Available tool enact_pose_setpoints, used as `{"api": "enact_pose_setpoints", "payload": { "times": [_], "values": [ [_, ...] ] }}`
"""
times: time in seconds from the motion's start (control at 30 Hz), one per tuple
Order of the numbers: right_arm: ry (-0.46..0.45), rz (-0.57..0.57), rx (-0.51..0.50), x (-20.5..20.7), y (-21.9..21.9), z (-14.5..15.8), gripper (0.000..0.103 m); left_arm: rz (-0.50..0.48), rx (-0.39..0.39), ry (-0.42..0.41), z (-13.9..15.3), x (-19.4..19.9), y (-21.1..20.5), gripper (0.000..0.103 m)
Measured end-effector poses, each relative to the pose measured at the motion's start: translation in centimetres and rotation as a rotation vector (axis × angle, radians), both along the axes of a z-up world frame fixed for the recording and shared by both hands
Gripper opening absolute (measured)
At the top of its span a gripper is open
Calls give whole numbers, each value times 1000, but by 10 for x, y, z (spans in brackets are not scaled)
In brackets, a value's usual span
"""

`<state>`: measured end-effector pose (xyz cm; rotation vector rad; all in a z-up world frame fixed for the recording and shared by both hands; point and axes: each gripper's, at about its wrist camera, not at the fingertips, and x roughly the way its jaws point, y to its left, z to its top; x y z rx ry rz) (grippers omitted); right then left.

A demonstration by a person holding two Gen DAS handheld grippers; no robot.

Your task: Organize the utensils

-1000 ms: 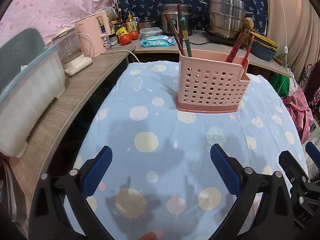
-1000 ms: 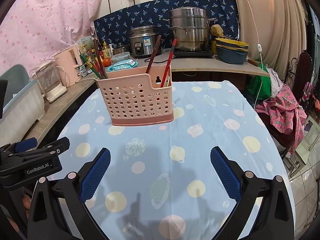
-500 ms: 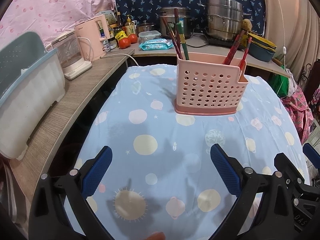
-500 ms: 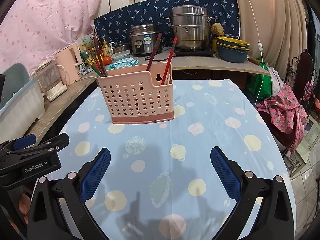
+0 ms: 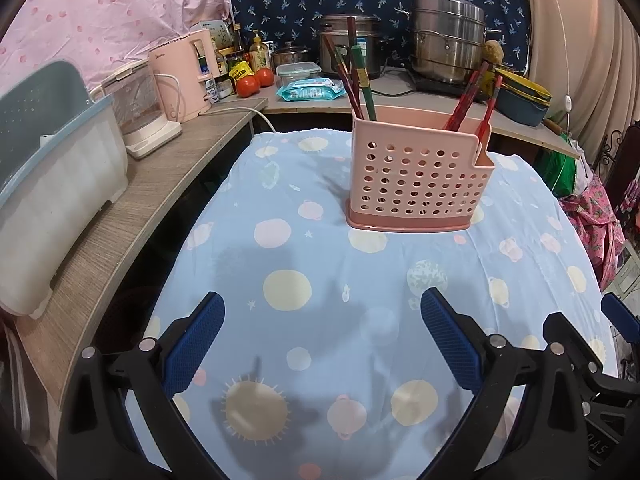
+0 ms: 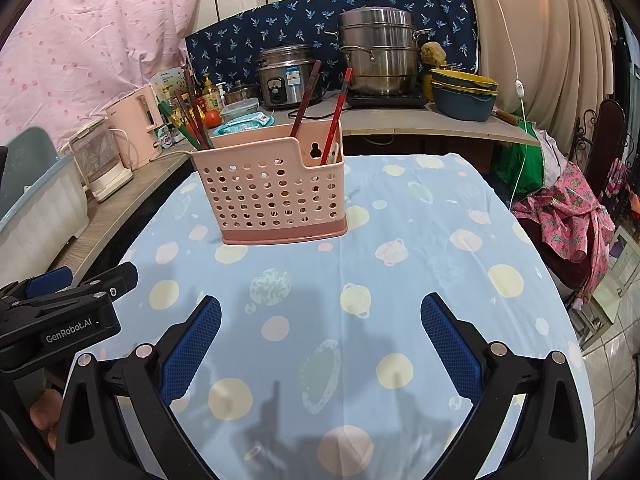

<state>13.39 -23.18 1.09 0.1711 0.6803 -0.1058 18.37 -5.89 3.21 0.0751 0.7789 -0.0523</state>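
A pink perforated utensil basket (image 5: 416, 178) (image 6: 276, 192) stands upright on the blue dotted tablecloth (image 5: 320, 264) (image 6: 400, 280). Several red and green chopsticks (image 5: 358, 80) (image 6: 188, 120) lean in its left compartment. Two red chopsticks (image 5: 474, 98) (image 6: 334, 120) lean in its right one. My left gripper (image 5: 322, 340) is open, well short of the basket, nothing between its blue pads. My right gripper (image 6: 320, 340) is open too, equally far back and empty. In the right wrist view the left gripper's body (image 6: 64, 312) shows at the left edge.
A wooden counter (image 5: 132, 200) runs along the left with a white-and-teal bin (image 5: 52, 184), a clear jug (image 5: 138, 112) and a pink kettle (image 5: 182, 76). Pots (image 6: 380, 56), a rice cooker (image 6: 286, 76), bowls (image 6: 464, 92) and tomatoes (image 5: 254, 82) fill the back counter. Pink cloth (image 6: 568, 216) hangs right.
Both grippers have drawn back slightly, so the basket looks a little farther away. Both stay open and empty; the basket and chopsticks have not moved.
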Motion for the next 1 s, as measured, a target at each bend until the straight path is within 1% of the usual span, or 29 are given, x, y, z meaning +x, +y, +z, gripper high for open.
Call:
{"api": "enact_pose_setpoints", "payload": {
  "times": [0.8, 0.9, 1.0],
  "values": [
    [4, 0, 4, 0, -1, -2, 96, 20, 5, -1, 0, 1, 2, 94],
    [3, -1, 4, 0, -1, -2, 96, 35, -8, -12, 2, 0, 5, 94],
    [3, -1, 4, 0, -1, -2, 96, 26, 0, -15, 2, 1, 4, 94]
  ]
}}
